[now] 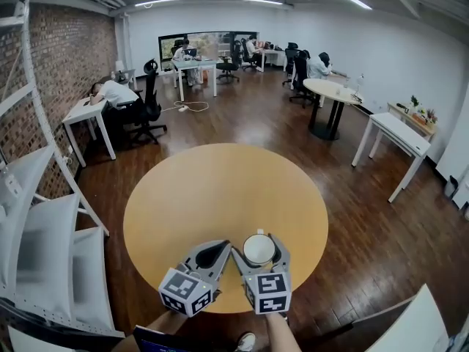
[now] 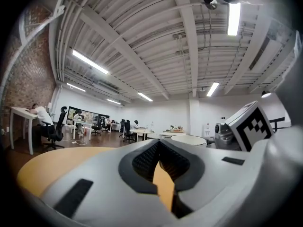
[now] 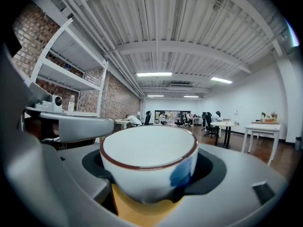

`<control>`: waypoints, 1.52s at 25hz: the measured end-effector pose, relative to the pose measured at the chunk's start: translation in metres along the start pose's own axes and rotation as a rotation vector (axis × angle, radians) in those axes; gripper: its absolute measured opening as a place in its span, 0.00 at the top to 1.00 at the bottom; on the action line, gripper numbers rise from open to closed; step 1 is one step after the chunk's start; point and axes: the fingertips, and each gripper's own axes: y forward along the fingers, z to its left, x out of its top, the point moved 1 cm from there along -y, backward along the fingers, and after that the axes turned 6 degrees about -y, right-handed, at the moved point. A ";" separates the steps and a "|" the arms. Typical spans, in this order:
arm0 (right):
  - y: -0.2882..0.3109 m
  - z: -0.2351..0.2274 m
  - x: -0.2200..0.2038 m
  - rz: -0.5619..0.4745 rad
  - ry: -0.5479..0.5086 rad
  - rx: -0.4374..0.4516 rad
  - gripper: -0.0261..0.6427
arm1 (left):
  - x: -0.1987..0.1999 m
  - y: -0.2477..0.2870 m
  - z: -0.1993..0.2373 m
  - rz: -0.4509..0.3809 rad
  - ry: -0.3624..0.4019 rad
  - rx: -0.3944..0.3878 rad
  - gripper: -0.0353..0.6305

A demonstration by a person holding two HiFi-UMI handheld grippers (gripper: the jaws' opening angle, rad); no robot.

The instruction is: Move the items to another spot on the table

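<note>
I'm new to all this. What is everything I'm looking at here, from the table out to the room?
round table: one, light wood, centre foreground
cup: one, white with a brown rim and a blue mark, near edge of the round table, between the right gripper's jaws
shelving: one unit, white, far left
brick wall: one, reddish brown, left side
desks: several, white, along the room's edges
small round table: one, white, right background
office chairs: several, black, by the desks
seated people: several, at the desks
left gripper: one, grey, jaws together, empty
right gripper: one, grey, closed on the cup
</note>
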 end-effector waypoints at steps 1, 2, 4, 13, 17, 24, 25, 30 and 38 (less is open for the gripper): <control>-0.001 -0.009 -0.003 0.004 0.002 -0.010 0.34 | -0.001 0.008 -0.004 0.004 0.001 -0.007 0.94; -0.002 -0.019 -0.005 0.008 0.006 -0.019 0.34 | -0.001 0.016 -0.008 0.007 0.003 -0.013 0.94; -0.004 -0.036 -0.008 0.014 0.013 -0.037 0.34 | -0.004 0.032 -0.015 0.013 0.001 -0.024 0.94; -0.008 -0.108 -0.027 0.026 0.029 -0.086 0.34 | -0.020 0.095 -0.042 0.041 -0.004 -0.055 0.94; -0.003 -0.130 -0.036 0.035 0.037 -0.098 0.34 | -0.029 0.118 -0.045 0.051 -0.013 -0.060 0.94; 0.009 -0.156 -0.063 0.037 0.013 -0.084 0.34 | -0.055 0.155 -0.047 0.074 -0.019 -0.061 0.94; 0.011 -0.161 -0.070 0.039 0.015 -0.080 0.34 | -0.060 0.161 -0.048 0.080 -0.026 -0.057 0.94; 0.021 -0.185 -0.110 0.061 0.046 -0.087 0.34 | -0.093 0.193 -0.049 0.113 -0.048 -0.038 0.94; 0.052 -0.217 -0.169 0.093 0.078 -0.073 0.34 | -0.128 0.238 -0.039 0.119 -0.049 0.024 0.94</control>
